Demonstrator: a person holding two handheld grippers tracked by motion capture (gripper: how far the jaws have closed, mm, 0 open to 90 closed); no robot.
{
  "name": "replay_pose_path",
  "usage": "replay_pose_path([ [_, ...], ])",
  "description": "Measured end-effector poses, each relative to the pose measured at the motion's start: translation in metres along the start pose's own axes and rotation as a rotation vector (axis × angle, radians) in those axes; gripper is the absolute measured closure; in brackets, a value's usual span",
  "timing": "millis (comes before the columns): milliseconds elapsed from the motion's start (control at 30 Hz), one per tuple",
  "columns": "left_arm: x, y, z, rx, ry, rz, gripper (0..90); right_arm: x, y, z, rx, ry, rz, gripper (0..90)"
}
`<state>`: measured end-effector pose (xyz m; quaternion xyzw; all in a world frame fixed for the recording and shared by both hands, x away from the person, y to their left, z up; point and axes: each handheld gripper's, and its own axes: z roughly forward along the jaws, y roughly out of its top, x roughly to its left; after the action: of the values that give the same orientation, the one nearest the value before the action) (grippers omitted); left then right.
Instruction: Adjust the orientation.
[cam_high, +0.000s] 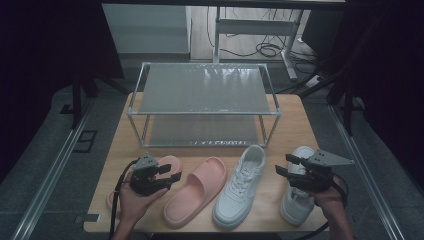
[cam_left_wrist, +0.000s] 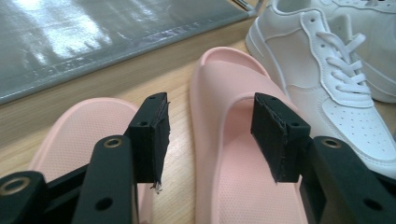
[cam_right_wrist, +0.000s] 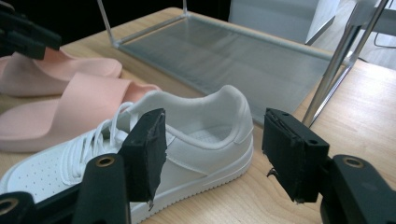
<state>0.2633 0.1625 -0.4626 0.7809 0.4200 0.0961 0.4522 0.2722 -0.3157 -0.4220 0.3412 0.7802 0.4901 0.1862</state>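
- Pink slippers are laid side by side on the wooden table, left of two white sneakers.
- Wide-open jaws are seen on the left gripper, held over the left slipper, nothing gripped.
- Equally spread and empty, the right gripper is held above the right sneaker.

Two pink slippers and two white sneakers lay in one row on the table, toes toward the person.

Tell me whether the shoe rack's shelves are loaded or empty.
Empty. Both shelves of the shoe rack are bare; the two pink slippers and two white sneakers sit on the table before it.
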Motion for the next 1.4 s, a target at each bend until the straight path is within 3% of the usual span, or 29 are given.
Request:
replay_pose_path([
  [233, 0.001, -0.003, 0.002, 0.011, 0.010, -0.009, 49.7, 0.004, -0.002, 0.008, 0.027, 0.029, 0.018, 40.0],
  [367, -0.006, -0.002, 0.002, 0.009, -0.003, 0.024, 54.6, 0.007, -0.002, 0.010, 0.035, 0.029, 0.031, 39.7],
  [467, -0.010, -0.001, 0.000, 0.006, -0.006, 0.041, 61.0, 0.012, 0.000, 0.013, 0.033, 0.028, 0.027, 39.7],
  [633, -0.012, -0.001, 0.003, 0.005, 0.023, 0.069, 80.1, 0.019, -0.002, 0.018, 0.048, 0.046, 0.000, 39.5],
  [800, -0.016, 0.006, 0.000, 0.002, 0.055, 0.093, 88.1, 0.022, 0.000, 0.020, 0.046, 0.052, -0.009, 39.5],
  [1100, -0.016, -0.007, -0.025, 0.003, 0.102, 0.083, 90.0, 0.024, -0.003, 0.014, 0.048, 0.046, 0.005, 39.8],
  [1400, 0.001, -0.038, -0.039, 0.030, 0.138, 0.025, 90.0, 0.021, -0.002, 0.016, 0.057, 0.021, 0.011, 39.6],
])
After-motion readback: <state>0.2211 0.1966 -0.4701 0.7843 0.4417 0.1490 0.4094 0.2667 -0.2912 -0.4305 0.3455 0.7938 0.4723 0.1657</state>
